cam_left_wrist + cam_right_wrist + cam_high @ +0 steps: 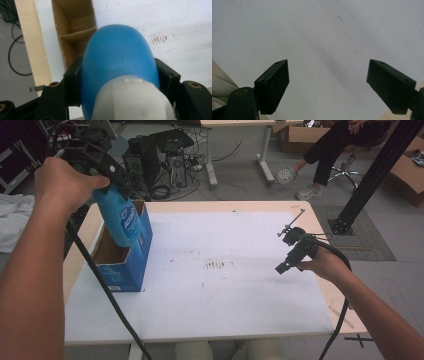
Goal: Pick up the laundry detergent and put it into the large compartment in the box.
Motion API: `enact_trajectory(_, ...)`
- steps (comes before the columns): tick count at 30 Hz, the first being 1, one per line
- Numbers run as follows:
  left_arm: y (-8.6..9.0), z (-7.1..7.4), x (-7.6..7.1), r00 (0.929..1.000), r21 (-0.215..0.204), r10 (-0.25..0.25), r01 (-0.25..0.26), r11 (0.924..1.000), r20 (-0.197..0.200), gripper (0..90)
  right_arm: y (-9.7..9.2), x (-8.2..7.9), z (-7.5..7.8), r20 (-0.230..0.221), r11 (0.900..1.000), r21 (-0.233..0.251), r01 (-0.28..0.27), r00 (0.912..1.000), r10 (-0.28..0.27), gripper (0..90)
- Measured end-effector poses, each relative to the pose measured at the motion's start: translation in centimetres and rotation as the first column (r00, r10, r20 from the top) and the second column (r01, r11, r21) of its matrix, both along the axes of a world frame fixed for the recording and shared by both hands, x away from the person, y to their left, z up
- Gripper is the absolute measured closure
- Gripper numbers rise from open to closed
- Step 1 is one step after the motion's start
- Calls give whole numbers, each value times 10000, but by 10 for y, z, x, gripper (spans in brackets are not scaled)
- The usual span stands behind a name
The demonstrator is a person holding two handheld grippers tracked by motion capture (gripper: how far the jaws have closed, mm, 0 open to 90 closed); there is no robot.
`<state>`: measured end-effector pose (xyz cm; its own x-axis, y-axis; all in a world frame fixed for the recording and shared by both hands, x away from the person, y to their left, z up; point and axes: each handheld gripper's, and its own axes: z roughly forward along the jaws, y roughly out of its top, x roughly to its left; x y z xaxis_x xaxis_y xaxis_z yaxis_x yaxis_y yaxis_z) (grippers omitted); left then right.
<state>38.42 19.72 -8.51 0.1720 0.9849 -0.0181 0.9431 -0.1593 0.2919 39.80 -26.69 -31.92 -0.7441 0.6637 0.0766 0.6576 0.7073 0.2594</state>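
Observation:
A blue plastic bottle with a white cap end hangs bottom-down over the open top of a blue cardboard box. My left gripper is shut on the bottle near its neck, and its black jaws press the bottle's two sides in the left gripper view. The bottle's lower end reaches down to the box's opening. Inside the box, brown cardboard dividers show. My right gripper hovers low over the white sheet at the table's right, jaws wide apart and empty; in the high view the right gripper points down-left.
A white sheet covers most of the light wooden table. Behind the table lie computer cases and cables on the floor. A seated person's legs and a black stand are at the far right.

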Motion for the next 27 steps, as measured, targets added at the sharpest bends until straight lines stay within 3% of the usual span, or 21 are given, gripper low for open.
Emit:
enact_trajectory(10, 21, -8, 2, 9998, 163, 64, -67, 9998, 171, 381, -2, 2, -1, -28, 9999, 27, 118, 9999, -118, 180)
enact_trajectory(27, 43, -61, 14, 9987, 273, 467, -462, 9986, -185, 381, 0, 4, -9, -179, 9997, -47, 223, 9996, -224, 180)
